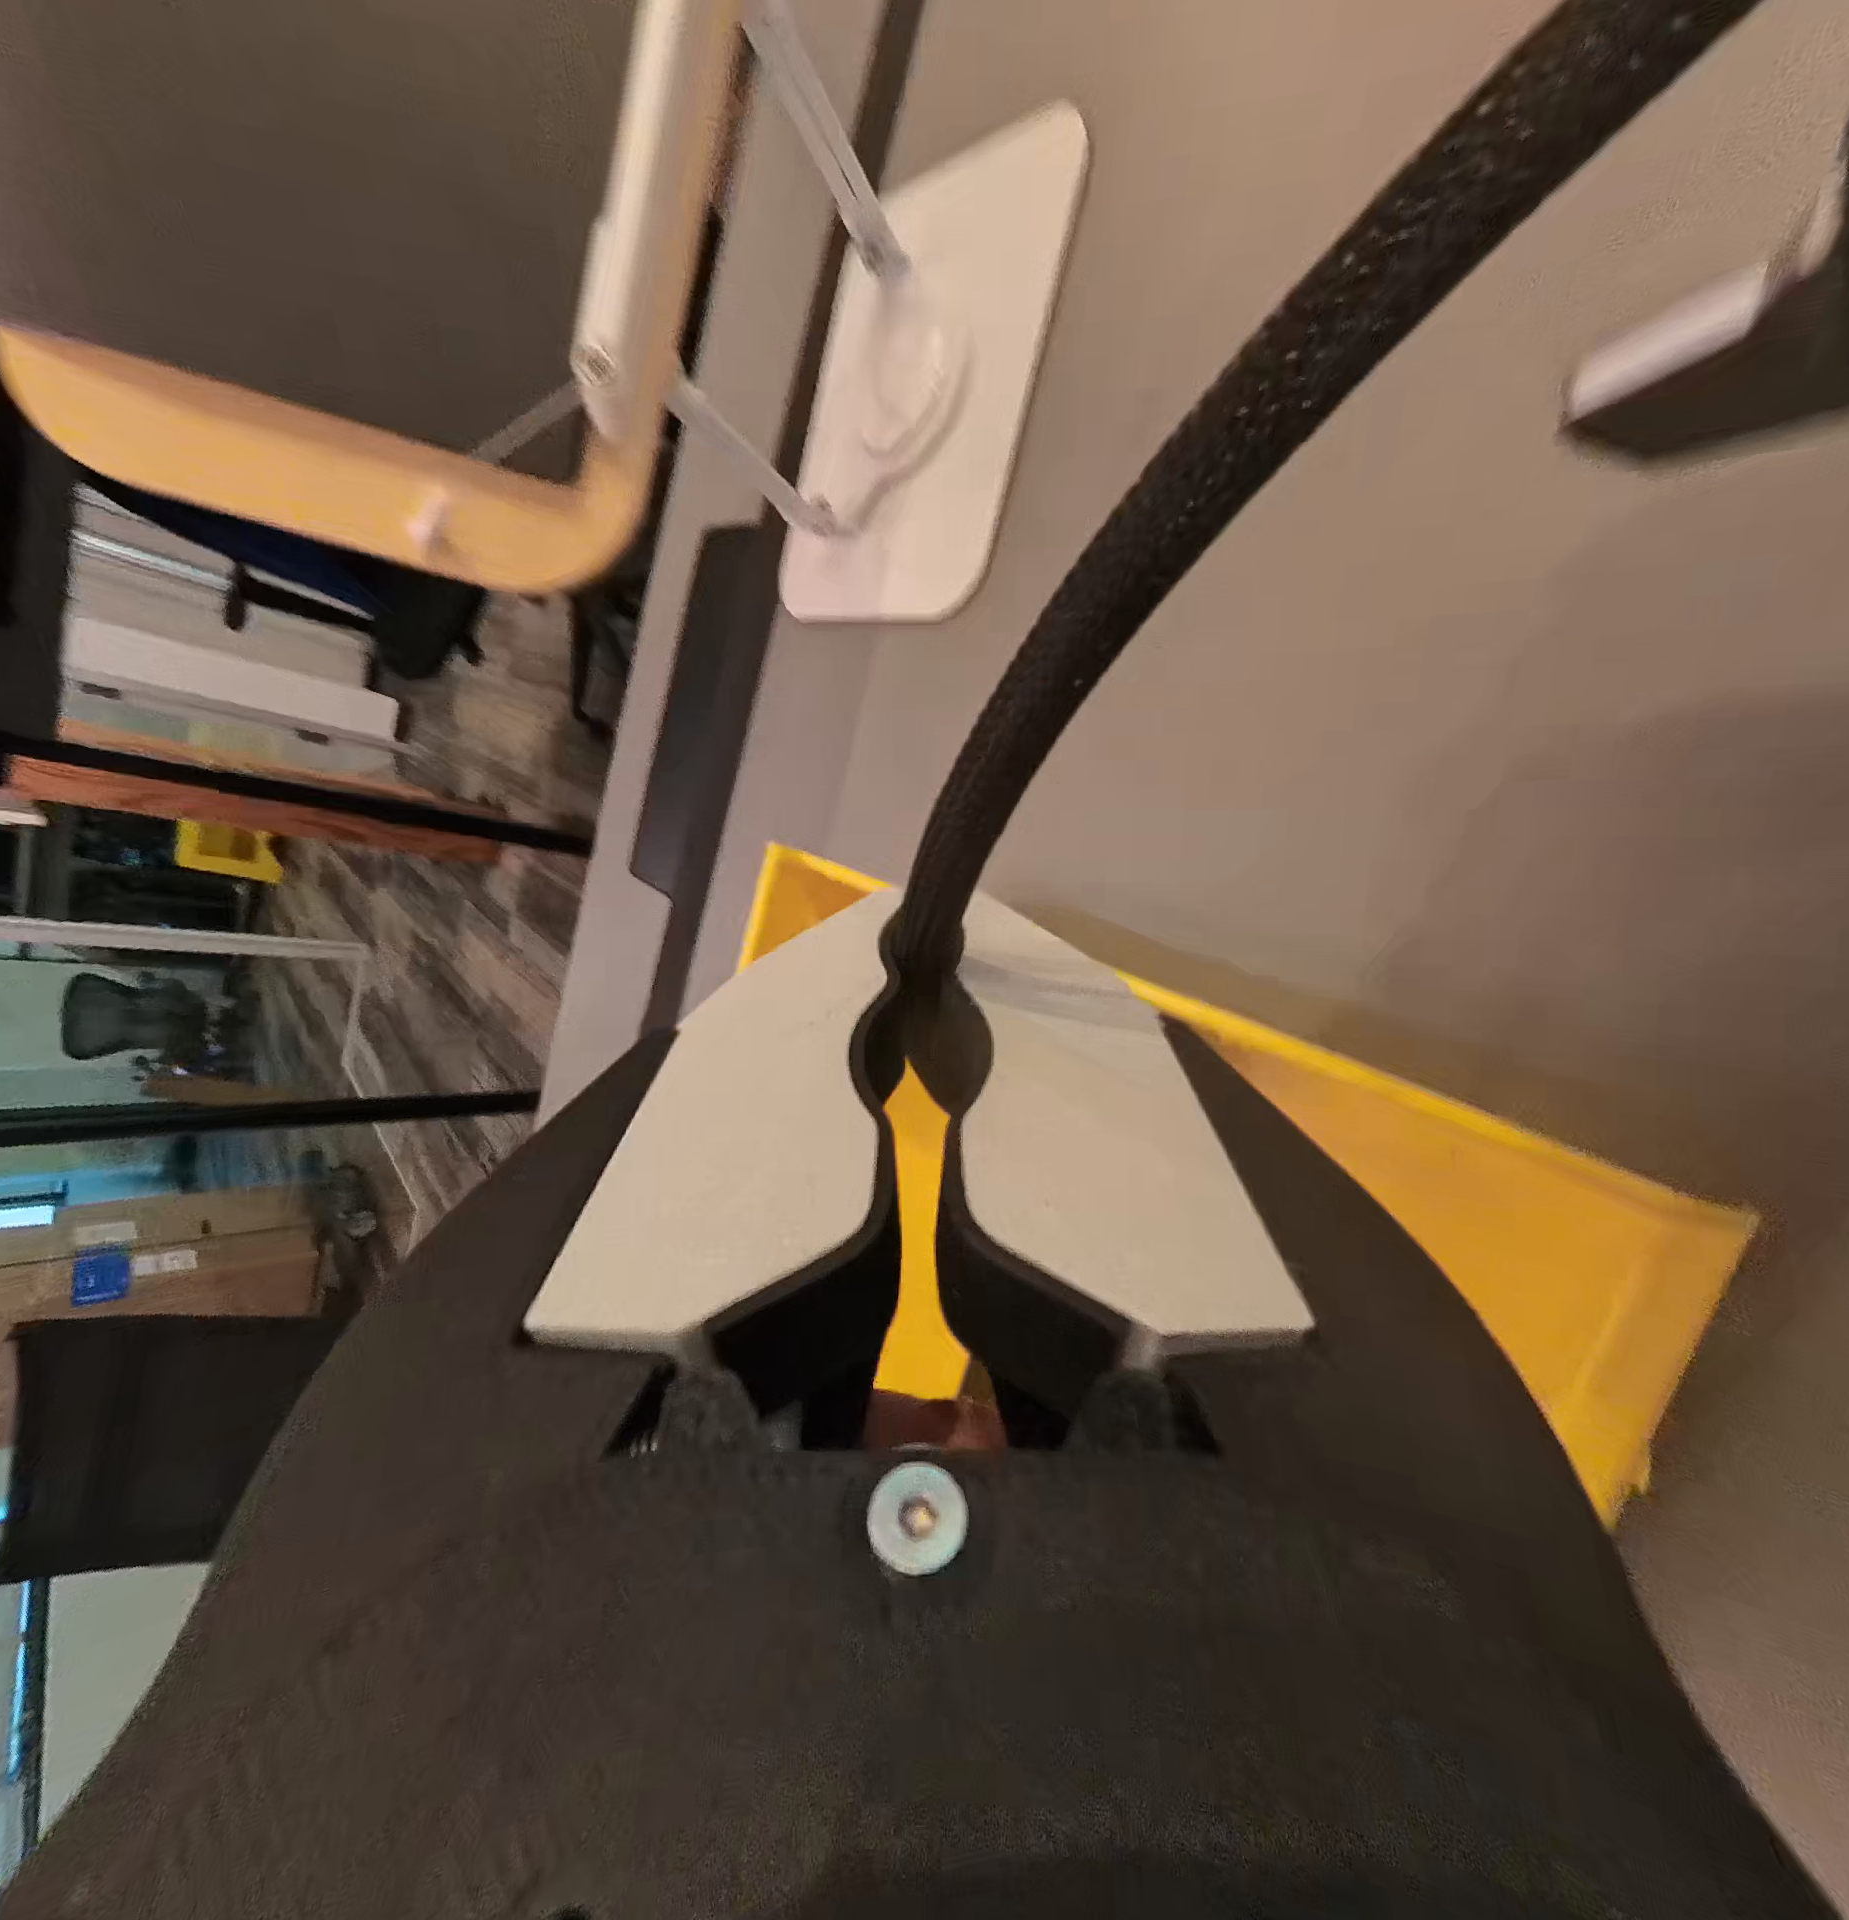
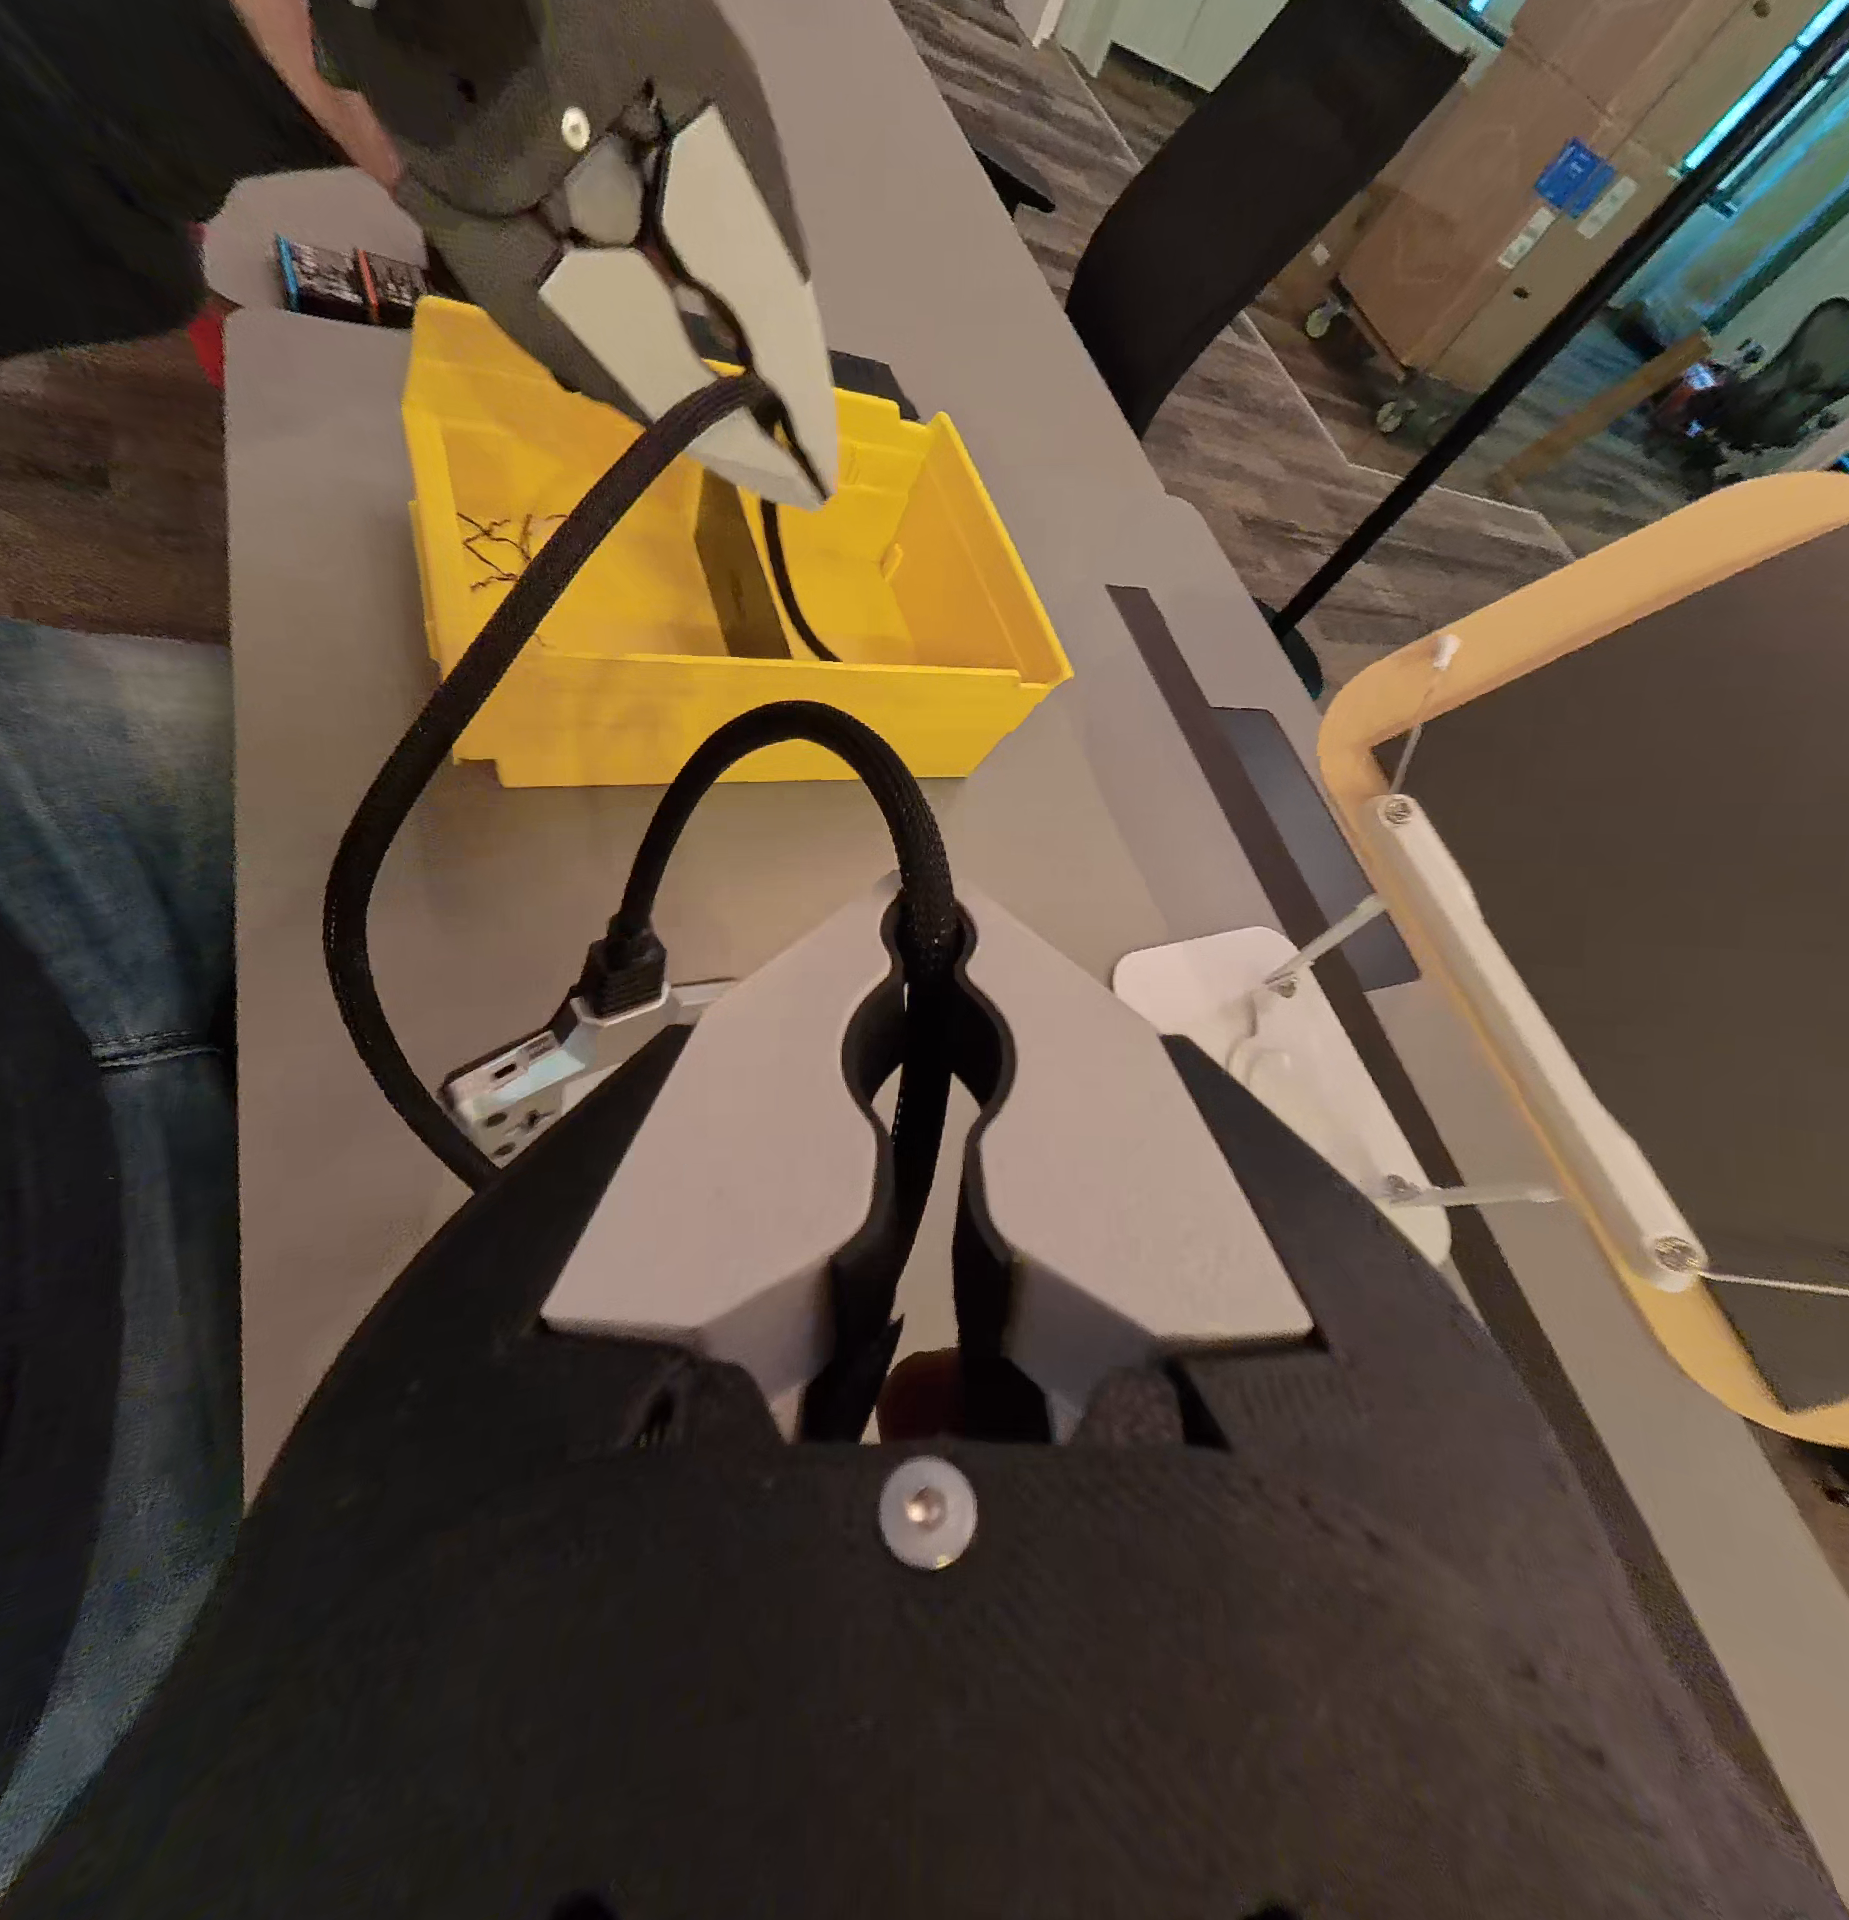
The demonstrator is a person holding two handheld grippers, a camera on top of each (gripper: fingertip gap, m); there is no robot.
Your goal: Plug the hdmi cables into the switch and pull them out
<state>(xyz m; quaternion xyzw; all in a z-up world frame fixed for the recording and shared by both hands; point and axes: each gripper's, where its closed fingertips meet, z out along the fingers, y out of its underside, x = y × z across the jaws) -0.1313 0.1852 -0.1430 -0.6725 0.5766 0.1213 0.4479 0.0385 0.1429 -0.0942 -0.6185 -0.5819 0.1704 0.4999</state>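
Observation:
My right gripper (image 2: 925,920) is shut on a black braided HDMI cable (image 2: 795,717). That cable loops up and down to its plug (image 2: 621,971), which sits in the silver switch (image 2: 525,1081) on the grey table. My left gripper (image 1: 918,951) is shut on a second black braided cable (image 1: 1263,374) above the yellow bin (image 1: 1419,1247). In the right wrist view the left gripper (image 2: 769,426) hangs over the bin (image 2: 733,717). Its cable (image 2: 380,831) curves down left and passes behind my right gripper, and its short end (image 2: 790,582) dangles into the bin.
A white stand base (image 2: 1190,971) and a wood-rimmed dark panel (image 2: 1626,831) stand to the right. A dark strip (image 2: 1263,769) runs along the table's (image 2: 307,1039) far side. A person's jeans-clad leg (image 2: 89,935) is on the left. Small boxes (image 2: 348,275) lie behind the bin. The left gripper's tips are roughly 20 centimeters from the right gripper's.

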